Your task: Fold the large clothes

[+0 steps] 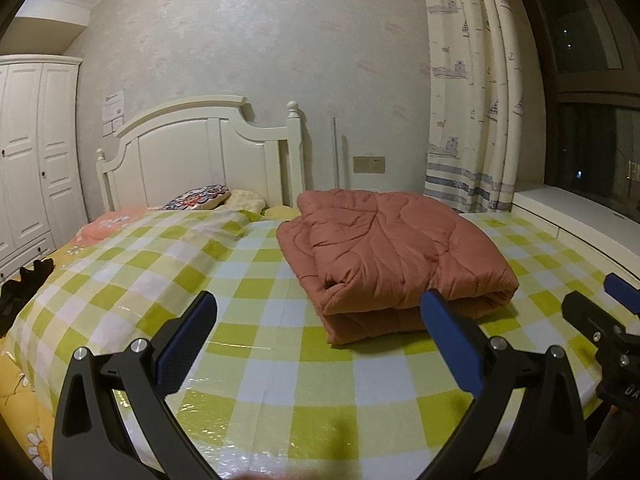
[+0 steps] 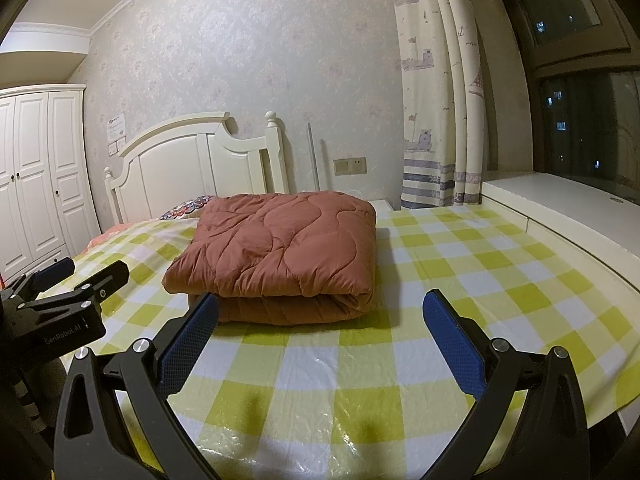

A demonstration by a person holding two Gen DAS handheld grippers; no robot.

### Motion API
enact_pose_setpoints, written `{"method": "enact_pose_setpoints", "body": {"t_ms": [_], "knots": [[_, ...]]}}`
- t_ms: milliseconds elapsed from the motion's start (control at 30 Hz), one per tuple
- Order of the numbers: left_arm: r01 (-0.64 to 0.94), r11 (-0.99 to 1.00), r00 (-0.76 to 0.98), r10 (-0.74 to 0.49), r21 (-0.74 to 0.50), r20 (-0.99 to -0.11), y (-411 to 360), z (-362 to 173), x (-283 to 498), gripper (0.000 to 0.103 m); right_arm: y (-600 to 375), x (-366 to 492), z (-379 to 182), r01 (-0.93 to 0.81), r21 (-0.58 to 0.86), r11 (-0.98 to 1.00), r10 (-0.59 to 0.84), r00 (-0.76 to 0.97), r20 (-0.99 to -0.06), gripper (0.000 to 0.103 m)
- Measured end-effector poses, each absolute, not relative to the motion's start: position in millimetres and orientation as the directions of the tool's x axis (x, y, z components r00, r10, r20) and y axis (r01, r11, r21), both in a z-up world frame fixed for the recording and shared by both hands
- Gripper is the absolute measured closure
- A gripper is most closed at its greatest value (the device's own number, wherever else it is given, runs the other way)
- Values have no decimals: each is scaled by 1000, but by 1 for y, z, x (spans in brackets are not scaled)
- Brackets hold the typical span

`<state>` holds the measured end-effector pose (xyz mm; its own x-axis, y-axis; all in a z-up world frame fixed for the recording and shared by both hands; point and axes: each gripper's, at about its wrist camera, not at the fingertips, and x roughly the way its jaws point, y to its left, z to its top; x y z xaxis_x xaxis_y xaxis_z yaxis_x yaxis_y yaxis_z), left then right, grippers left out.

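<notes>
The left tool (image 1: 318, 306) is spread wide, its blue pads (image 1: 186, 344) far apart and holding nothing; it hovers low over the near end of the bed's green-and-white checked cover (image 1: 256, 352), level and pointed toward the headboard. The right tool (image 2: 320, 308) is opened just as wide and empty too, hovering beside it at the same height, aimed the same way. Each shows at the edge of the other's view. Just beyond both sets of tips, the rust-red quilted garment (image 2: 280, 248) lies folded into a thick rectangular bundle on the cover, touched by neither tool. Farther back are patterned pillows (image 1: 200, 198), the cream headboard (image 1: 200, 152), a white wardrobe (image 1: 28, 152) and boat-print curtains (image 1: 468, 92).
</notes>
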<state>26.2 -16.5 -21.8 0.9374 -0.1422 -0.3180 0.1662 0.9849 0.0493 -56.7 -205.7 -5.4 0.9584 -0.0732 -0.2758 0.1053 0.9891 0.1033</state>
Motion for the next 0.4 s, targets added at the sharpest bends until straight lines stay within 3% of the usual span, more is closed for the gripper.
{"method": "enact_pose_setpoints", "body": {"t_ms": [133,267,400], "knots": [[179,981,938,-146,79,-315,-15,-27,37,2,-207,-56,-10,104,110,988,-67,952,-299,5],[133,991,893,-121,-3,-434,29,-19,94,2,-242,-47,3,133,116,984,-86,935,-345,5],[-69,997,853,46,-25,-520,122,-6,184,2,-323,-34,38,251,37,967,-214,886,-410,5]]}}
